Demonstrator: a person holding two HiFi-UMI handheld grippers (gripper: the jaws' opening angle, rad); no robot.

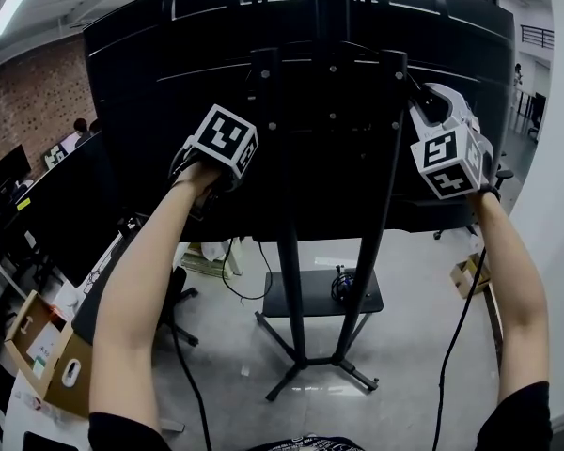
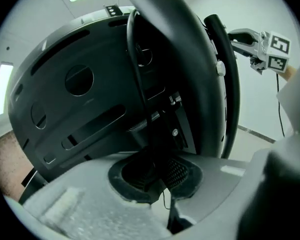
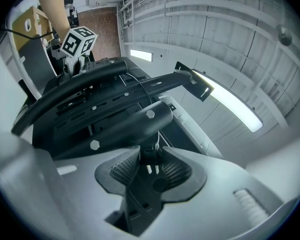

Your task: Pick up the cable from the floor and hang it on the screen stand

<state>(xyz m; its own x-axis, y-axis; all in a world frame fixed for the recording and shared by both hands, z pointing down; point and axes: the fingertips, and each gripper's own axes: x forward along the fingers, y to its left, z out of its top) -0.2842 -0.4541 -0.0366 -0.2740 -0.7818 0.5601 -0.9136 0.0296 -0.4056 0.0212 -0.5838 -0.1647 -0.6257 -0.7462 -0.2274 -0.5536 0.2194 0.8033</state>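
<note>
The cable [image 2: 130, 54] was off the floor [image 1: 414, 336] and up behind the screen [image 1: 150, 73], near the top of the screen stand [image 1: 291, 280]. It ran as a thin black line across the stand's back between the two tools.

The right gripper [image 3: 150, 166] held the plug [image 3: 149, 156] at one end. Its jaws stood fairly wide, because the plug's body filled the gap, and two pale pins [image 3: 151, 170] pointed back toward the camera. The plug sat close against an upright [image 3: 120, 124] of the stand, the one with hex bolts along it.

The left gripper [image 2: 157, 176] had its jaws narrow, and a dark run of the cable passed between the pads. From there the cable rose and curved over the stand's edge. It looked pinched rather than merely lying there, though the dark pads made this hard to judge.

The cable looked light and limp, with a smooth jacket. It would probably take whatever shape it was draped in and would creep toward its heavier side. The plug was the one stiff part and the surest place to hold, by its moulded body and not by the pins, which could bend. Along its length a narrow pinch would serve. For it to stay, the cable would likely need to lie over a bracket or bolt with the hanging parts roughly balanced
</note>
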